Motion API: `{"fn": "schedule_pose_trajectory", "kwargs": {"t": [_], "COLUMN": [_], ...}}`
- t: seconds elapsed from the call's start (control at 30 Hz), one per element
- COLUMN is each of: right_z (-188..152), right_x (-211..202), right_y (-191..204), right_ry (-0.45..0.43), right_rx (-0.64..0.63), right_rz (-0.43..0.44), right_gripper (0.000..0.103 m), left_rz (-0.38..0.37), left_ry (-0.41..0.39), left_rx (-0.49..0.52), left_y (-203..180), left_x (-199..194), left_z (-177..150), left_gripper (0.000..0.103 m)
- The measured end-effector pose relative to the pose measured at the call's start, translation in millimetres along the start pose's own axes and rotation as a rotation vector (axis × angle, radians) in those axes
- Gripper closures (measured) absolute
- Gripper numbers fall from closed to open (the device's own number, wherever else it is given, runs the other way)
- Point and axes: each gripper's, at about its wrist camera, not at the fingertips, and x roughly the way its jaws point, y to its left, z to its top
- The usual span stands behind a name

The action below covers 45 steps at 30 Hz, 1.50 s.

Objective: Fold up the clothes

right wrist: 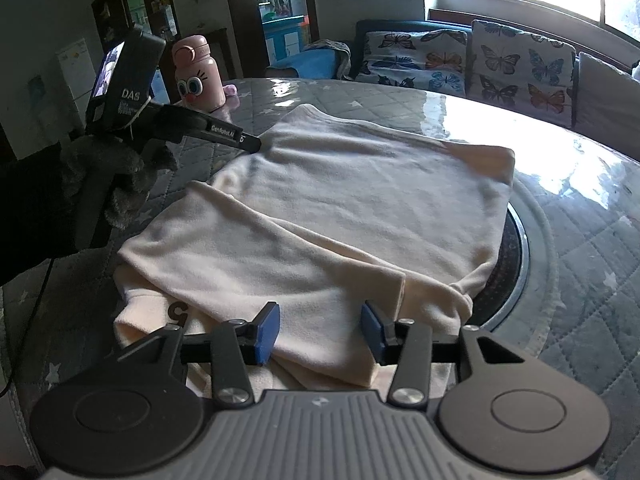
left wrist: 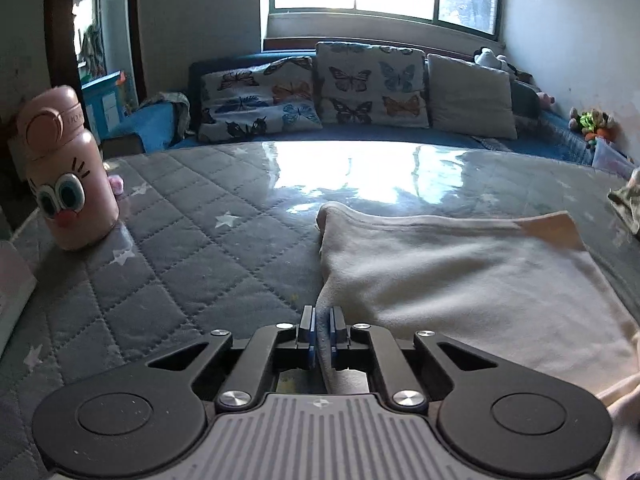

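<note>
A cream fleece garment [right wrist: 360,200] lies partly folded on the grey quilted table [right wrist: 580,280]; it also shows in the left wrist view [left wrist: 460,272]. My left gripper [left wrist: 322,330] is shut on the garment's left edge, the cloth pinched between its blue pads. In the right wrist view the left gripper [right wrist: 252,143] reaches in from the left and touches the garment's far-left edge. My right gripper [right wrist: 320,330] is open, its blue pads [right wrist: 267,332] apart over the garment's near folded edge, holding nothing.
A pink bottle with a cartoon face [left wrist: 68,168] stands on the table's left side, also seen in the right wrist view [right wrist: 199,74]. A sofa with butterfly cushions [left wrist: 360,84] lies beyond the table. A dark round inset [right wrist: 516,252] shows under the garment's right edge.
</note>
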Motion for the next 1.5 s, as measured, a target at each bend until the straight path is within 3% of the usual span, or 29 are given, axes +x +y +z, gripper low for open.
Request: {"fn": "schedule_pose_trajectory", "kwargs": {"t": [0.13, 0.27, 0.37, 0.47, 0.73, 0.9, 1.2, 1.5], "right_z": [-0.9, -1.3, -1.2, -1.3, -1.1, 1.6, 10.2, 8.0], "right_x": [-0.6, -1.1, -1.1, -0.8, -1.0, -4.3, -8.4, 2.8], "right_y": [0.6, -0.3, -1.1, -2.1, -2.0, 0.2, 2.0, -12.4], "right_ry": [0.000, -0.004, -0.004, -0.004, -0.007, -0.027, -0.082, -0.067], "right_rx": [-0.002, 0.003, 0.006, 0.007, 0.010, 0.009, 0.002, 0.070], "right_rz": [0.005, 0.010, 0.014, 0.018, 0.019, 0.017, -0.004, -0.016], "right_gripper": [0.053, 0.053, 0.053, 0.053, 0.052, 0.052, 0.054, 0.057], "left_rz": [-0.032, -0.036, -0.015, 0.013, 0.031, -0.028, -0.183, -0.206], "left_ry": [-0.022, -0.036, -0.019, -0.007, -0.025, -0.056, -0.069, -0.015], "left_rx": [-0.036, -0.042, -0.023, 0.003, 0.026, 0.078, 0.231, 0.237], "left_y": [1.4, -1.0, -2.2, -2.6, -2.5, -7.4, -30.4, -34.9], "left_x": [-3.7, 1.2, 13.2, 23.8, 16.4, -25.7, -96.1, -92.2], "left_z": [9.9, 19.8, 21.6, 20.2, 18.7, 8.3, -41.9, -71.5], "left_gripper": [0.092, 0.079, 0.081, 0.090, 0.087, 0.087, 0.087, 0.086]}}
